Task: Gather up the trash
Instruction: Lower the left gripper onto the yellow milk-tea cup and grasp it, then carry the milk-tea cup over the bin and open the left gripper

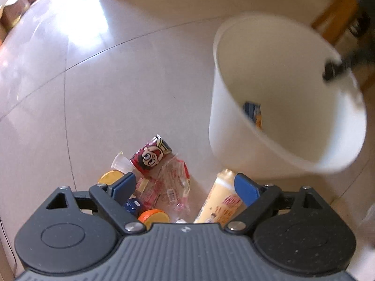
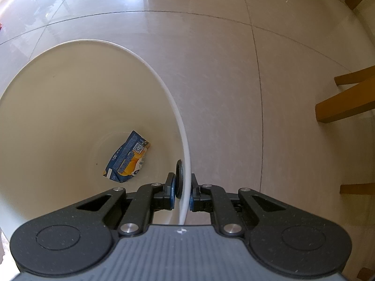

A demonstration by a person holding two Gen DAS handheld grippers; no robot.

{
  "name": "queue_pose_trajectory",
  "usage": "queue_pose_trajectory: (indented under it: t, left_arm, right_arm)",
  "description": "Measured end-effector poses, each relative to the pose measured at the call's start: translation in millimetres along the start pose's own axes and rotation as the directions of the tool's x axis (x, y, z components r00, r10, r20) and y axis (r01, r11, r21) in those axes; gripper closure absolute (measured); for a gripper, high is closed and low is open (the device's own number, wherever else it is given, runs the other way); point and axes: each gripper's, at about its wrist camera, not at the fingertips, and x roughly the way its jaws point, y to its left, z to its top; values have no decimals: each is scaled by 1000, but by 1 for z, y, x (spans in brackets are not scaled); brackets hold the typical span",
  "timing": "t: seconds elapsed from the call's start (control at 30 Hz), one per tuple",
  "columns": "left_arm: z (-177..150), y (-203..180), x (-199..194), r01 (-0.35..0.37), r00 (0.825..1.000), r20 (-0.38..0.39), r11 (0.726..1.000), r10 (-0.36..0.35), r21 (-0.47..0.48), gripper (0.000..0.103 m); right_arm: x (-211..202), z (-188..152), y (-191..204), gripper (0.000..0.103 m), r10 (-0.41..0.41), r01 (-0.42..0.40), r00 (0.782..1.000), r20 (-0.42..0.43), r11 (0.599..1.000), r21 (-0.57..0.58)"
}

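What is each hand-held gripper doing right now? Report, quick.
Left hand-held gripper: open, holding nothing, above the trash pile.
Right hand-held gripper: shut on the white bucket rim.

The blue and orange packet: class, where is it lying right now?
In the right wrist view, the blue and orange packet lies alone at the bottom of the white bucket.

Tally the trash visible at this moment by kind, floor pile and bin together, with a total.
Red cartoon-print bottle: 1
Yellow-orange caps or lids: 2
Clear crumpled wrapper: 1
Cream tube-shaped pack: 1
Small dark blue item: 1
Blue and orange packet inside the white bin: 1
Total: 7 pieces, 6 on the floor and 1 in the bin.
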Motion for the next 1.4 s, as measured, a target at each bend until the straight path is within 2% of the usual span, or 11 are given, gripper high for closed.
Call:
queue_pose_trajectory:
  t: [0.17,0.27,0.43,0.57,0.7,0.8,0.93,1.17,1.4]
  left_arm:
    - [-38,-18,40,59,998,-36,990,-55,125,12]
    - [-53,-40,74,97,994,-77,971,-82,217,12]
    - [-70,-69,130,115,988,-140,938,-72,326,12]
    - [-75,-79,166,107,985,-162,933,-53,345,12]
    - [-73,-78,188,92,985,-167,951,-44,294,13]
    - [-72,-80,194,93,987,-154,952,-50,290,15]
    - [-74,-85,198,103,988,-144,944,-60,314,32]
    - [-73,-75,179,85,991,-125,959,-53,271,33]
    - [-68,-50,137,54,992,-124,976,-27,212,33]
  right_arm:
    - [-1,-2,1,90,-2,2,1000,2,1000,7]
    - [-1,-2,3,90,-9,9,1000,2,1000,2]
    - [-1,-2,4,90,-9,9,1000,-1,1000,0]
    - [-1,-1,5,90,-12,12,1000,1,1000,-14]
    - [-2,-2,4,90,-3,3,1000,2,1000,-12]
    - [-2,-2,4,90,-4,4,1000,3,1000,-17]
    - [-2,-2,4,90,-6,6,1000,1,1000,-8]
    - [-1,-1,7,89,-21,21,1000,3,1000,-6]
    - [1,-1,6,89,-22,22,1000,-4,999,25]
